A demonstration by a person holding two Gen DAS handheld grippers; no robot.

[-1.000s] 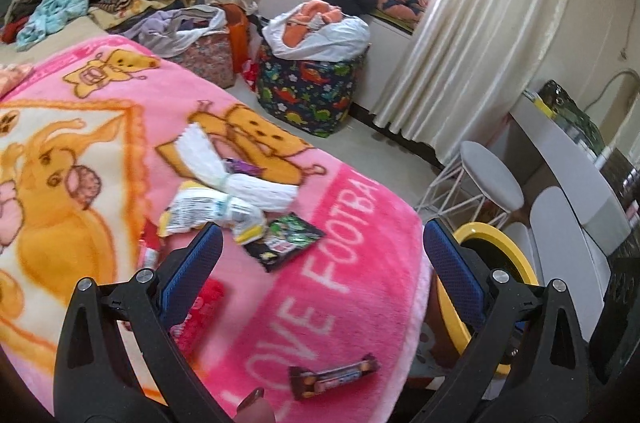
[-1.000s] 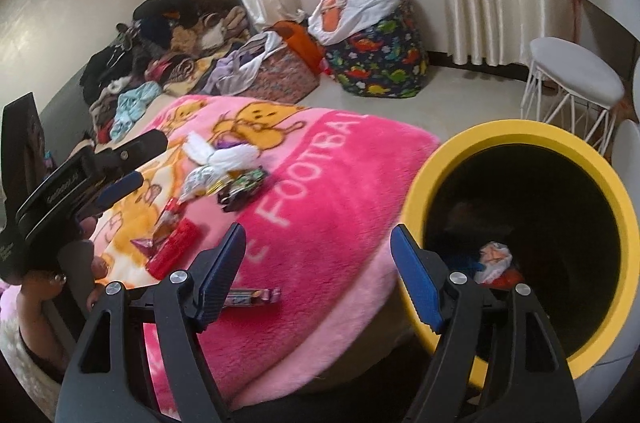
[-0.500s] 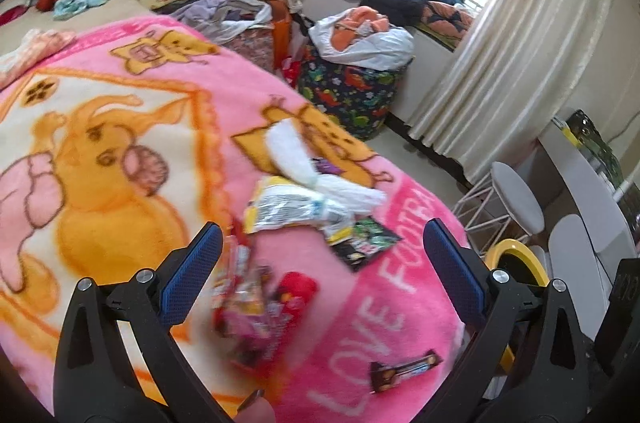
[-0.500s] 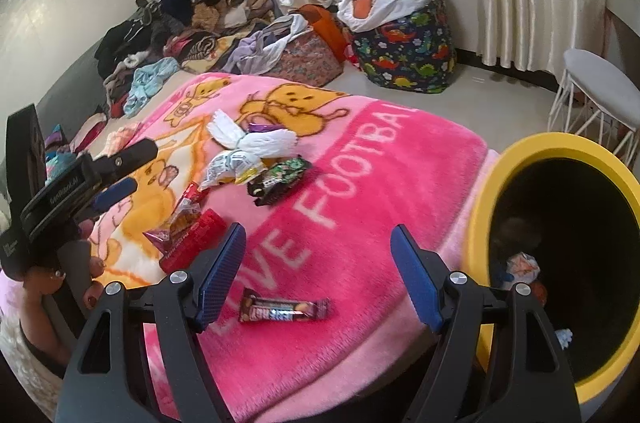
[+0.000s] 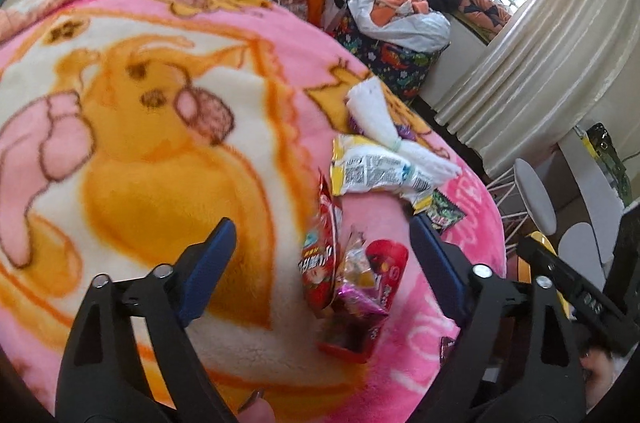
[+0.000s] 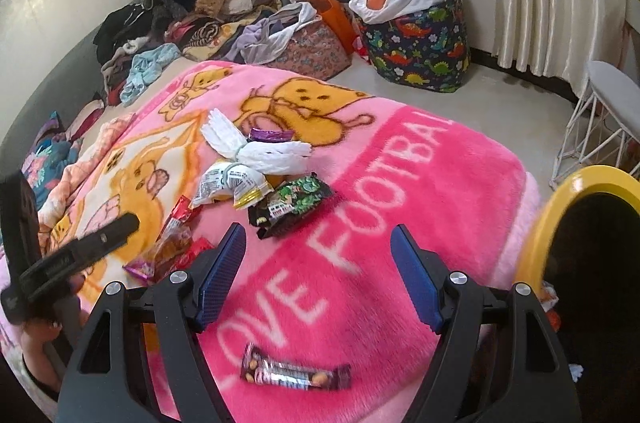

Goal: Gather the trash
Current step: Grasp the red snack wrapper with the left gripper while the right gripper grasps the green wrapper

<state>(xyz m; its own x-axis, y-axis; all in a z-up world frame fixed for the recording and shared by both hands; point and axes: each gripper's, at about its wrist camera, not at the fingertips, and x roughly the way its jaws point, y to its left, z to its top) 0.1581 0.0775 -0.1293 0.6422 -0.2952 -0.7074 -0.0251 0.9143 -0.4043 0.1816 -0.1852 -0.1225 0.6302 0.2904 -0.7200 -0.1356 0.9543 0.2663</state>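
Both grippers are hanging spread and empty over a wrapper-strewn pink blanket (image 6: 420, 183).

Nearest the right gripper (image 6: 318, 271), whose blue pads are standing wide apart, a brown candy bar (image 6: 294, 373) is lying at the blanket's front edge, and the yellow-rimmed bin (image 6: 576, 179) is sitting just off the blanket to its right. The left gripper (image 5: 322, 259), jaws likewise parted and gripping nothing, is hovering over a heap of red snack wrappers (image 5: 348, 279), which is lying between its fingers. Farther out, a dark green packet (image 6: 292, 203) is resting near a white-and-yellow packet (image 6: 230, 183), with crumpled white paper (image 6: 260, 147) beyond them. Clothes (image 6: 192, 7) are piling against the far wall beside a dinosaur-print basket (image 6: 420, 51).
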